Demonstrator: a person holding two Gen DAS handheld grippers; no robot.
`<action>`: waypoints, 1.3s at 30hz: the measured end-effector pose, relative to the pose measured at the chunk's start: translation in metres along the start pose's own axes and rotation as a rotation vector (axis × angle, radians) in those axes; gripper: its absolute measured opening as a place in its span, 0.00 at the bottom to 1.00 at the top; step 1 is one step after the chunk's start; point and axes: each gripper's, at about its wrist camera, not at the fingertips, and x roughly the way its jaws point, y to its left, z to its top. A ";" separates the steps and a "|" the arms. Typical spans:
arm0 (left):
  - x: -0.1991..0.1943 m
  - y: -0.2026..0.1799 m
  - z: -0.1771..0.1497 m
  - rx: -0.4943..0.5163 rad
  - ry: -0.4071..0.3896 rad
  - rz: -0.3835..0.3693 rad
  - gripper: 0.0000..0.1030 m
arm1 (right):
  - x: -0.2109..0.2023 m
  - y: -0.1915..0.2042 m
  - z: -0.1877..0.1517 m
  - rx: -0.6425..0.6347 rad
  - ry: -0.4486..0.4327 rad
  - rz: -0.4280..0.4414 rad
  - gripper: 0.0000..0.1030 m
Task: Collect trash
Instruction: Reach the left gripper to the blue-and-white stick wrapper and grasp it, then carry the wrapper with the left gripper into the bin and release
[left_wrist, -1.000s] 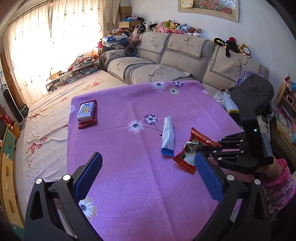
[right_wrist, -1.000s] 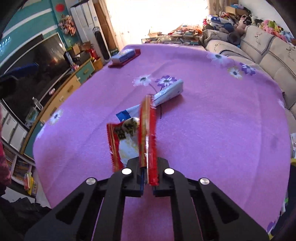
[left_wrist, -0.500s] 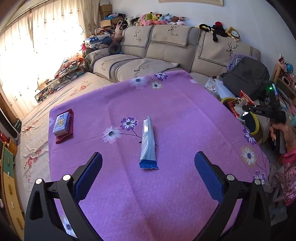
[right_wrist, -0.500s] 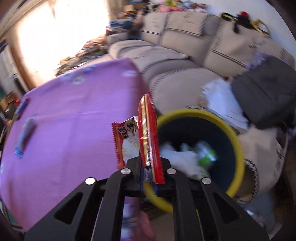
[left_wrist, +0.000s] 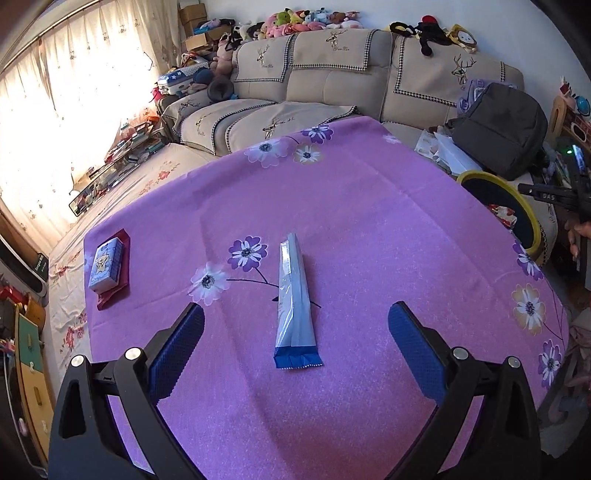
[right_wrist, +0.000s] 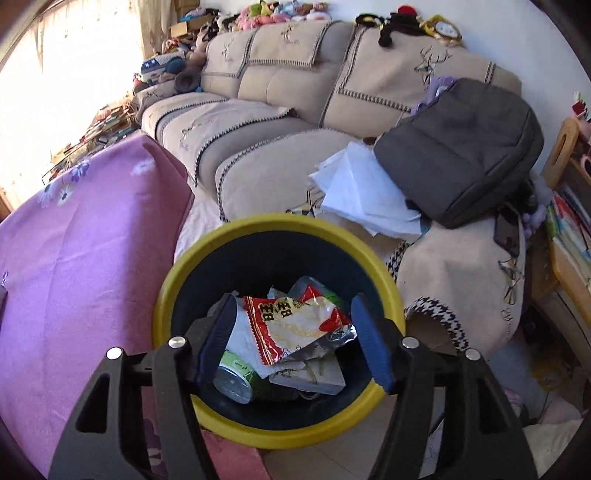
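My right gripper (right_wrist: 293, 325) hangs over the yellow-rimmed dark trash bin (right_wrist: 192, 258), its jaws opening. The red and white snack wrapper (right_wrist: 295, 325) lies loose on the trash inside the bin, seen between the blue pads but clear of them. A long silver and blue wrapper (left_wrist: 295, 302) lies flat on the purple flowered tablecloth (left_wrist: 369, 221). My left gripper (left_wrist: 295, 332) stands open just above the cloth, its pads either side of the wrapper's blue end and well apart from it. In the left wrist view the bin (left_wrist: 517, 210) shows past the table's right edge.
A blue tissue pack (left_wrist: 105, 267) on a red cloth sits at the table's left side. A beige sofa (left_wrist: 332, 85) runs behind the table, with a grey backpack (right_wrist: 461, 151) and white papers (right_wrist: 362, 192) on it. A green can (right_wrist: 236, 376) lies in the bin.
My right gripper swung off the table to above the bin and opened, dropping the red snack wrapper into it. My left gripper moved closer to the silver and blue wrapper.
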 end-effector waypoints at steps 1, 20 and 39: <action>0.009 0.001 0.002 0.001 0.015 0.009 0.95 | -0.004 0.003 -0.001 -0.011 -0.009 0.000 0.63; 0.108 0.011 0.013 -0.064 0.154 0.018 0.43 | -0.040 0.034 -0.010 -0.081 -0.061 0.078 0.63; 0.066 -0.252 0.135 0.327 0.000 -0.337 0.15 | -0.075 -0.037 -0.037 -0.028 -0.097 -0.021 0.63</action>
